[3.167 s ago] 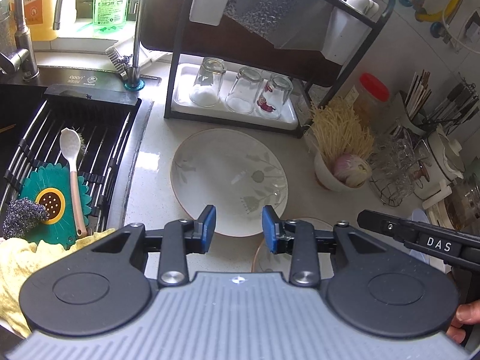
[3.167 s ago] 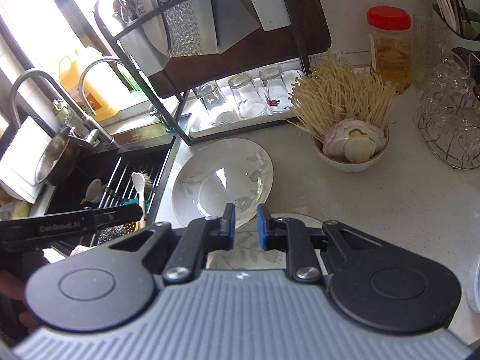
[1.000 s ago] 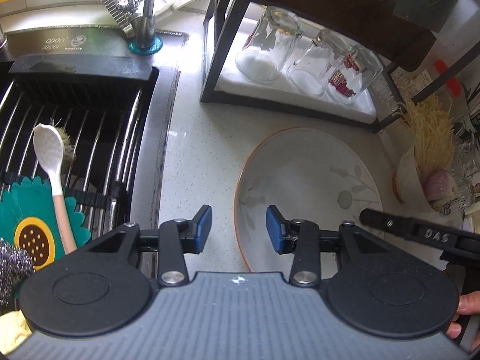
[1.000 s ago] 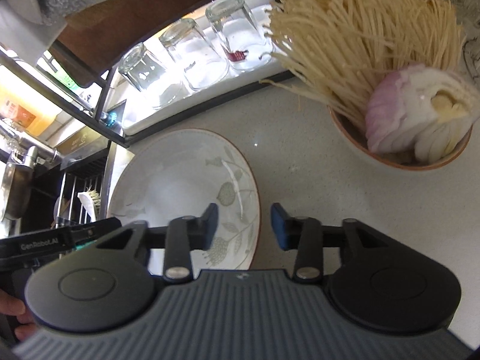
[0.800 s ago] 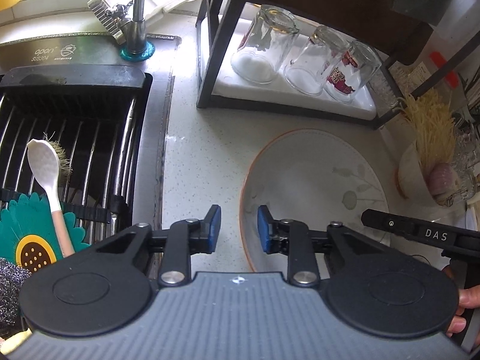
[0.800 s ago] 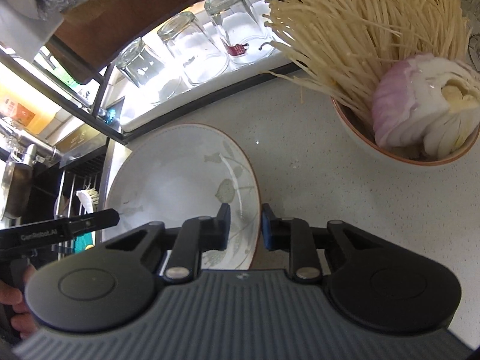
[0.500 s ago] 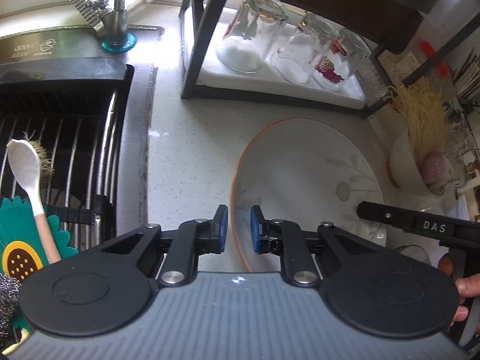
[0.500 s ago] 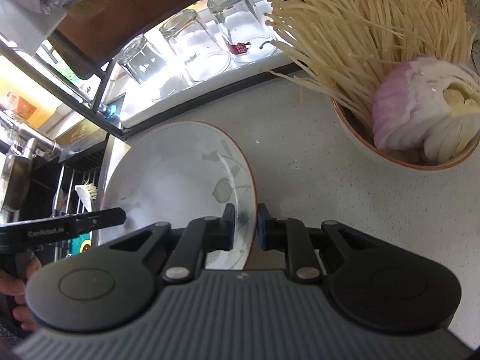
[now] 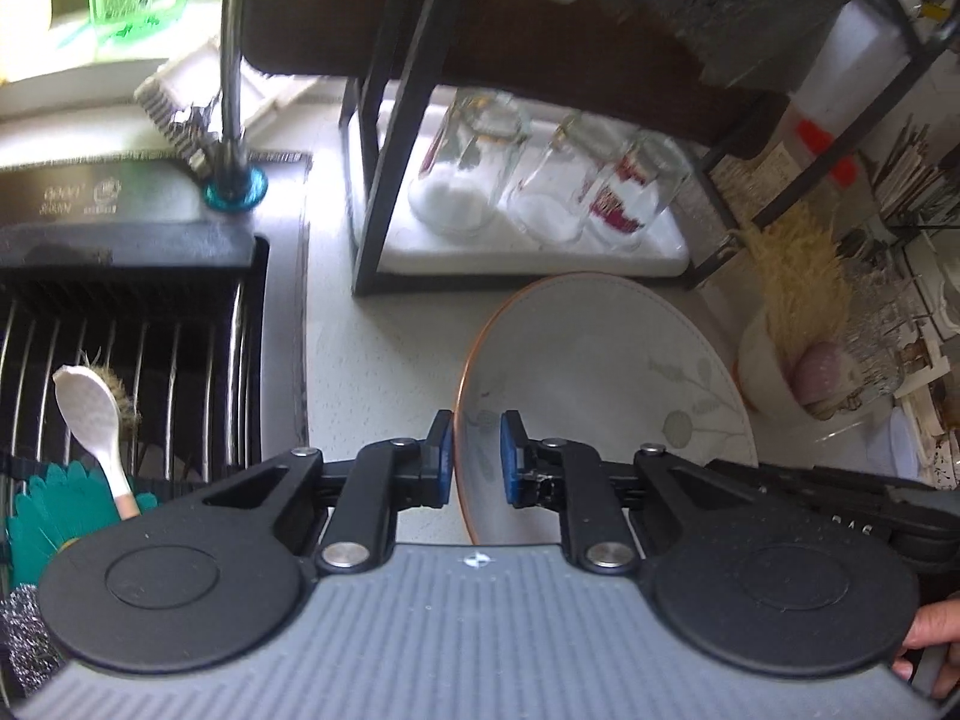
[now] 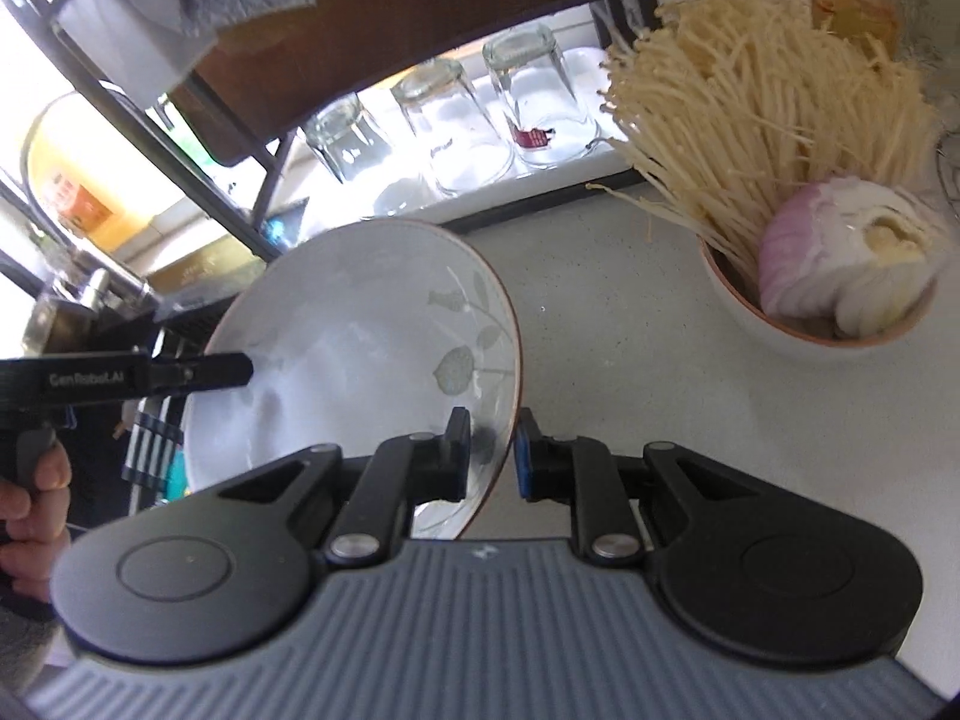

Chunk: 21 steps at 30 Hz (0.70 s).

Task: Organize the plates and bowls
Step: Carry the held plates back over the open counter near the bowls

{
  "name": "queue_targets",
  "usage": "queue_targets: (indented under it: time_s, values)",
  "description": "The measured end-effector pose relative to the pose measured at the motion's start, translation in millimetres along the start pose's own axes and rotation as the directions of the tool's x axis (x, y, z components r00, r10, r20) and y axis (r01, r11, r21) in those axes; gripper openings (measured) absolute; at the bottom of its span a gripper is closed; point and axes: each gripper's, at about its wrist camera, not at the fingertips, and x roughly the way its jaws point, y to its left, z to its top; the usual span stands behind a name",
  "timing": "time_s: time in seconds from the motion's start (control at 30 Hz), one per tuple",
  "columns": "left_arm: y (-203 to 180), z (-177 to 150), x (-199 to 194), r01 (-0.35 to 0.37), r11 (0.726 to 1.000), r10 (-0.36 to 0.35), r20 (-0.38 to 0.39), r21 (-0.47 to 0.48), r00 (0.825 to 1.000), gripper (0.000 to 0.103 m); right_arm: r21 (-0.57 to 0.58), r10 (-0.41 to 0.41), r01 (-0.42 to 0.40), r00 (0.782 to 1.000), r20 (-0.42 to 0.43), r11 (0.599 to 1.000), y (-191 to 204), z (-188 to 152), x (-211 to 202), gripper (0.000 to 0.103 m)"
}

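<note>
A white plate point(image 9: 600, 372) with a grey leaf pattern and a brown rim is held off the counter, tilted. My left gripper point(image 9: 474, 459) is shut on its left rim. My right gripper point(image 10: 492, 456) is shut on its right rim; the plate point(image 10: 360, 348) fills the left middle of the right wrist view. The left gripper's body point(image 10: 138, 378) shows at the plate's far side there. A bowl point(image 10: 822, 330) of enoki mushrooms and sliced onion stands on the counter to the right.
A black rack point(image 9: 384, 138) with three upturned glasses point(image 9: 540, 192) on a white tray stands just behind the plate. The sink point(image 9: 120, 360) with a wire rack, a white spoon point(image 9: 90, 414) and a faucet point(image 9: 231, 60) lies to the left.
Both grippers closed on opposite rims of the plate. The plate has since come up off the counter and tilted, and both cameras have moved closer to the rack.
</note>
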Motion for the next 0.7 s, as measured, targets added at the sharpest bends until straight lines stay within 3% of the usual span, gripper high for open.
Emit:
queue_targets:
  time_s: [0.37,0.7]
  values:
    - [-38,-12,-39,0.038,0.997,-0.041,0.049,0.06,0.998,0.018,0.043,-0.007,0.002,0.993,0.117,0.999,5,-23,-61,0.018]
    - [-73,-44,-37,0.077,0.992,-0.076,-0.013,0.103,0.997,0.018,0.082,-0.095,0.083,0.982,0.16,0.993,-10,-54,-96,0.018]
